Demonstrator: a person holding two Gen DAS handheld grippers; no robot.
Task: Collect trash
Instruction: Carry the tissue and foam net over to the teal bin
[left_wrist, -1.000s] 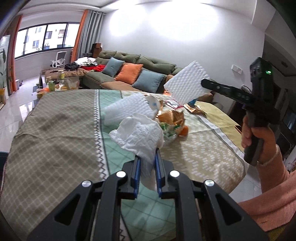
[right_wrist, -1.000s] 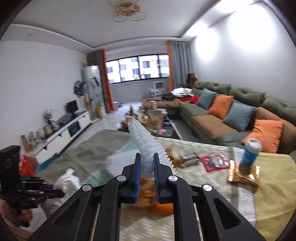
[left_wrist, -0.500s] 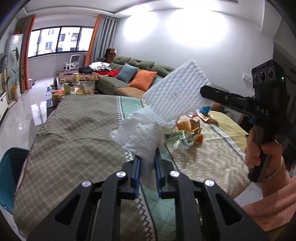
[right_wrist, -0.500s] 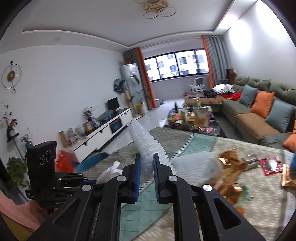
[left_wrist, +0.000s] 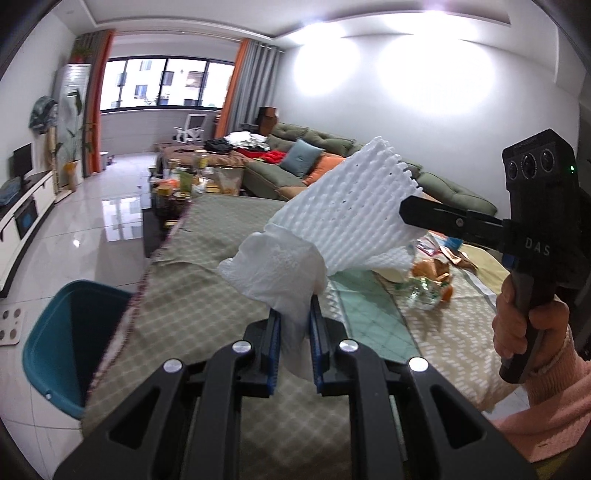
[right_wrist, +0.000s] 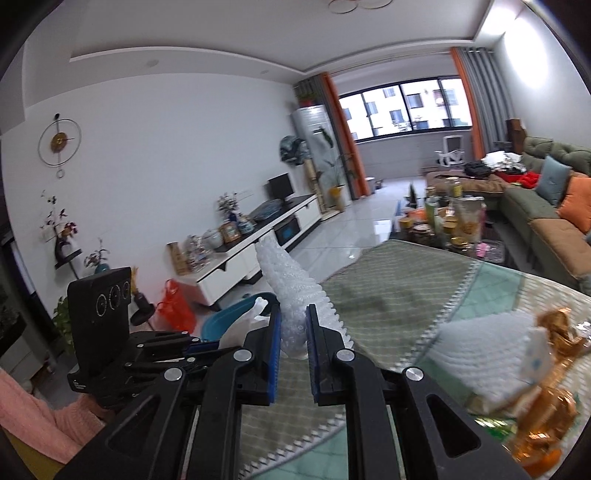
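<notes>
On my far left, past the worktop's edge, the teal bin stands on the tiled floor, its mouth open toward me. My left gripper comes next: its fingers are closed on a crumpled white tissue, which is pinched low between the blue pads and billows up and out above the fingertips, leaning a little left. The tissue hangs over the patterned cloth, not touching it as far as I can tell.

Just right of the tissue, and overlapping it in the left wrist view, is the white foam net sheet. My right gripper clamps its right edge, so the sheet fans out leftward and upward from the fingertips. In the right wrist view I see the same sheet edge-on, standing up between the closed fingers and rising well above them, with the bin's rim beyond and to the left.

Farther right, on the worktop, lies the remaining litter: another foam sheet, orange-gold wrappers and a clear crinkled wrapper. My right hand grips the handle at the far right.
</notes>
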